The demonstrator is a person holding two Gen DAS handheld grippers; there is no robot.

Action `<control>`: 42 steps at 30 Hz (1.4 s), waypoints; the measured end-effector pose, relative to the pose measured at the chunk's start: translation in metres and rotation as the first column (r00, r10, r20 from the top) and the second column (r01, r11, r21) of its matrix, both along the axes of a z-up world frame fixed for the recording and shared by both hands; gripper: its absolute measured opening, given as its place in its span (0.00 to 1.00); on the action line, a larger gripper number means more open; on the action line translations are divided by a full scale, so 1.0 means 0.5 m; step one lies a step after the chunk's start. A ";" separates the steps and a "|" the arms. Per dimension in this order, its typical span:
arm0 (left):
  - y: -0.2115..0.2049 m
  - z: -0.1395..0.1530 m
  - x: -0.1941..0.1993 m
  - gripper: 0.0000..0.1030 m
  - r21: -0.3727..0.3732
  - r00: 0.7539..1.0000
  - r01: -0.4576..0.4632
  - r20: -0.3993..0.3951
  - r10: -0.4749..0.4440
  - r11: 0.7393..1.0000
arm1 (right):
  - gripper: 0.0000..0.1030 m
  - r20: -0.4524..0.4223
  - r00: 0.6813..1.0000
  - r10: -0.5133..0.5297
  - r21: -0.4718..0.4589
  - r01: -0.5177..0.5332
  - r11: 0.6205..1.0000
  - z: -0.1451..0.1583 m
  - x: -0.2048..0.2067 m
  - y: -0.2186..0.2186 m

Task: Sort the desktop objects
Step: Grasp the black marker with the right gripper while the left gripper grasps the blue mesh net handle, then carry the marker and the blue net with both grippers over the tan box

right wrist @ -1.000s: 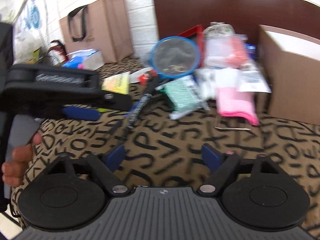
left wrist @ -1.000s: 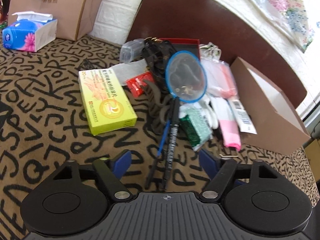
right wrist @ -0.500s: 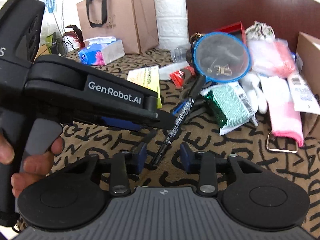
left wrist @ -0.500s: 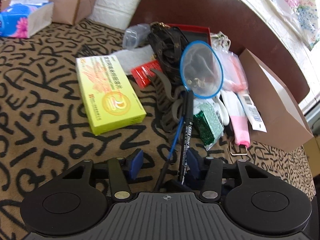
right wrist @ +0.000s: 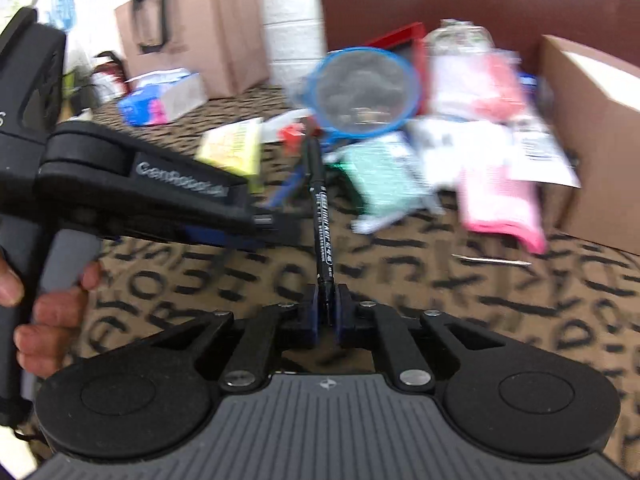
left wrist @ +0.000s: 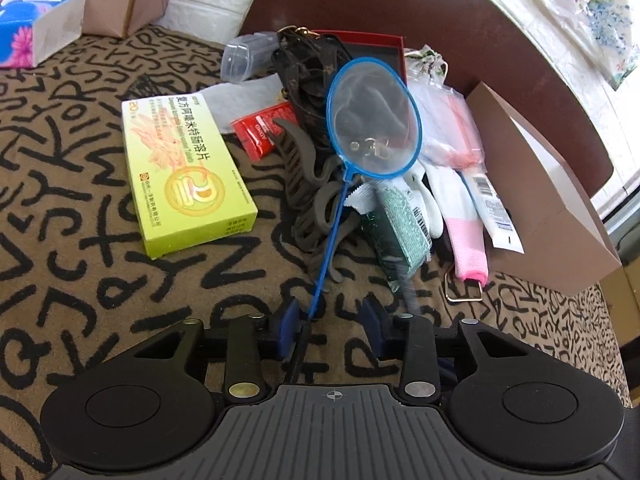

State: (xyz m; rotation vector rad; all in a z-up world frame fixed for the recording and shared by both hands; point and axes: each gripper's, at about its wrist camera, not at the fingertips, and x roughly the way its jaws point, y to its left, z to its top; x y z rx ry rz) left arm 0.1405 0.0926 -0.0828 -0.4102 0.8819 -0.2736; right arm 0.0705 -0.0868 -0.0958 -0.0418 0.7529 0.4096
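Clutter fills my left wrist view: a yellow-green cardboard medicine box (left wrist: 186, 172) lies left of a grey plastic hair claw (left wrist: 308, 184), with a green glitter packet (left wrist: 400, 224) and a pink tube (left wrist: 466, 248) further right before a brown cardboard box (left wrist: 540, 208). My left gripper (left wrist: 330, 322) has just been closing, yet its pads stand apart; the thin handle of a blue-rimmed mesh hand net (left wrist: 374, 118) runs down beside the left pad.

From my right wrist view, blurred, the right gripper (right wrist: 327, 312) is clamped on a black marker pen (right wrist: 320, 208), which points up toward the pile. The left gripper's black body crosses in from the left, a hand (right wrist: 44, 312) gripping it.
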 end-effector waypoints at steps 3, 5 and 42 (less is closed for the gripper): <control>-0.008 0.001 0.008 0.51 0.021 1.000 0.007 0.003 -0.007 1.000 | 0.09 -0.012 0.998 -0.056 0.006 0.056 0.998 0.000 -0.004 -0.044; -0.013 -0.001 0.014 0.50 0.039 1.000 0.010 0.008 -0.010 0.999 | 0.09 -0.020 0.997 -0.080 0.004 0.080 0.997 0.001 -0.011 -0.071; -0.063 0.031 -0.023 0.00 0.140 0.999 0.034 0.025 -0.038 0.990 | 0.10 -0.005 0.996 -0.094 0.032 0.094 0.995 -0.003 0.034 -0.086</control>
